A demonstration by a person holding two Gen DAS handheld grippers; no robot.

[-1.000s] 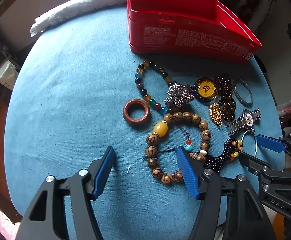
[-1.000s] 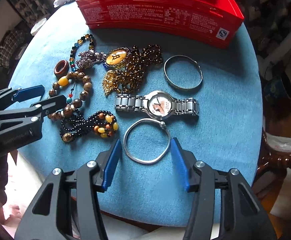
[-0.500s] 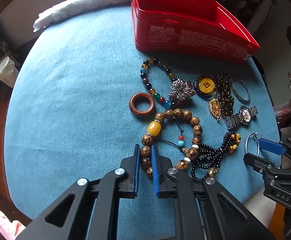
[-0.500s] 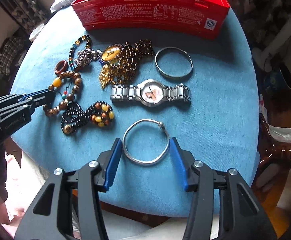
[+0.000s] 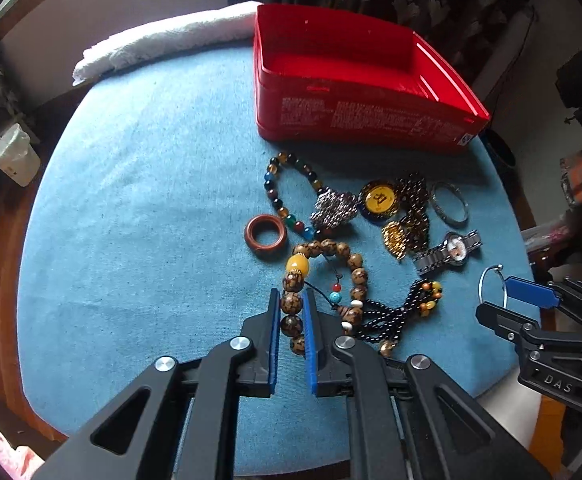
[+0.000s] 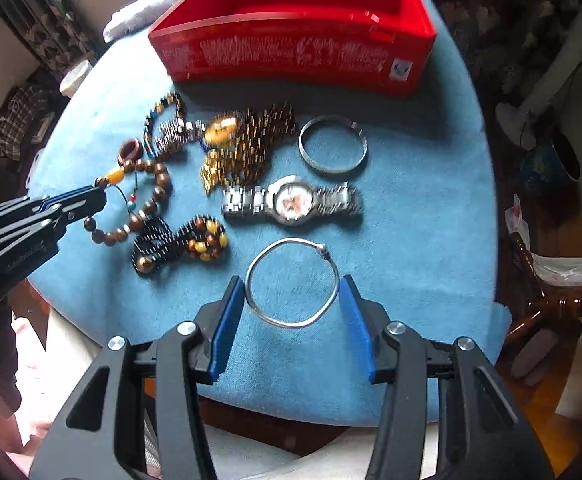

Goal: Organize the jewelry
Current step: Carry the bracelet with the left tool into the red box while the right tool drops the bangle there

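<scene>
My left gripper (image 5: 291, 300) is shut on the brown wooden bead bracelet (image 5: 357, 276), gripping beads on its near left side; the bracelet hangs lifted in the right wrist view (image 6: 159, 192). My right gripper (image 6: 291, 292) is open, its blue pads on either side of a thin silver bangle (image 6: 291, 282) that lies on the blue cloth. The open red box (image 5: 355, 92) stands at the back, also in the right wrist view (image 6: 291, 40).
On the blue round table (image 5: 151, 200) lie a red-brown ring (image 5: 266, 236), a coloured bead bracelet (image 5: 279, 196), a black bead string (image 5: 395, 312), a gold pendant pile (image 5: 399, 216), a watch (image 6: 293, 202) and a steel bangle (image 6: 333, 144). A white towel (image 5: 163, 40) lies at the far edge.
My left gripper closed on the wooden bead bracelet and began lifting it. My right gripper moved slightly back and stays open around the silver bangle.
</scene>
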